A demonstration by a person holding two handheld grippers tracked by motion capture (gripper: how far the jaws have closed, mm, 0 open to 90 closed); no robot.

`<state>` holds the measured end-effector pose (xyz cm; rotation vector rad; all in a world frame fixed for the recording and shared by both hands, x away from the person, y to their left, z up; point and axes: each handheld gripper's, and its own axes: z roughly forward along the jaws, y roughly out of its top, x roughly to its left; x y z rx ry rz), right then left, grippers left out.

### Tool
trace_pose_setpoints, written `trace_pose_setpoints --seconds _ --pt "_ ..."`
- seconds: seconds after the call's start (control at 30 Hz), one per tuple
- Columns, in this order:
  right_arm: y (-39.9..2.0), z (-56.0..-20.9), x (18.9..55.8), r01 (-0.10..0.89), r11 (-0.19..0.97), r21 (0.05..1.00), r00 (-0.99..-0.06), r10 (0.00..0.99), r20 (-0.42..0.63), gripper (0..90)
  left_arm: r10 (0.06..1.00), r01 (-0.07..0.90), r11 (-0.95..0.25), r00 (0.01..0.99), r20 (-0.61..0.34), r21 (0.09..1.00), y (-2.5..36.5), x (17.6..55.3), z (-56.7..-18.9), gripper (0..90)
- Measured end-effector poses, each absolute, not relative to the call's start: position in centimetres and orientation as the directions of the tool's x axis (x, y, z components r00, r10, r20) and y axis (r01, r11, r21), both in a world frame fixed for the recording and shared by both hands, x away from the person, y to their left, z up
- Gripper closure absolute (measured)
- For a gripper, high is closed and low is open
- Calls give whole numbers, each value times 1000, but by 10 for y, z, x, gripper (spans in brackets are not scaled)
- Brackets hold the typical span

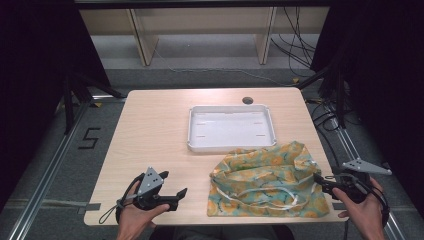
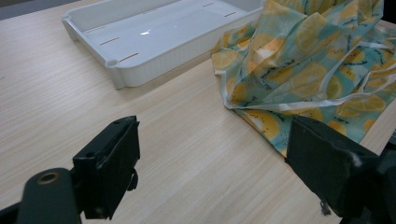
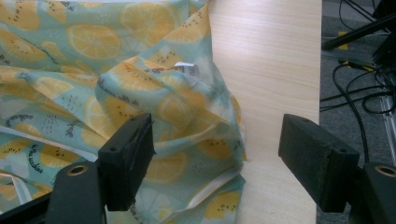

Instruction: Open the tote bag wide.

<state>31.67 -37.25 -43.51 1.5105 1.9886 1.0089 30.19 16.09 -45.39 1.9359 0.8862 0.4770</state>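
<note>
A crumpled cloth (image 1: pixel 267 182) printed with lemons on pale green, with white straps, lies at the table's front right. My right gripper (image 1: pixel 320 181) sits at the cloth's right edge, jaws open. In the right gripper view the cloth (image 3: pixel 93 46) bunches up between and in front of the open gripper (image 3: pixel 215 149), and the pads do not press on it. At the front left, my left gripper (image 1: pixel 174 183) is held open above bare table. From the left gripper view, the open gripper (image 2: pixel 210 154) points toward the cloth (image 2: pixel 303 70).
An empty white tray (image 1: pixel 192 131) stands just behind the cloth, and its near corner (image 2: pixel 116 70) shows in the left gripper view. A round cable hole (image 1: pixel 247 100) is at the table's back edge. Cables (image 3: pixel 359 93) lie on the floor past the right edge.
</note>
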Motion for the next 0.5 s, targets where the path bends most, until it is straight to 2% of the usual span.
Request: trace_pose_setpoints --seconds 0.5 --pt "-372 -434 317 612 136 779 -303 950 72 273 742 382 -330 670 -13 863 158 303 -454 174"
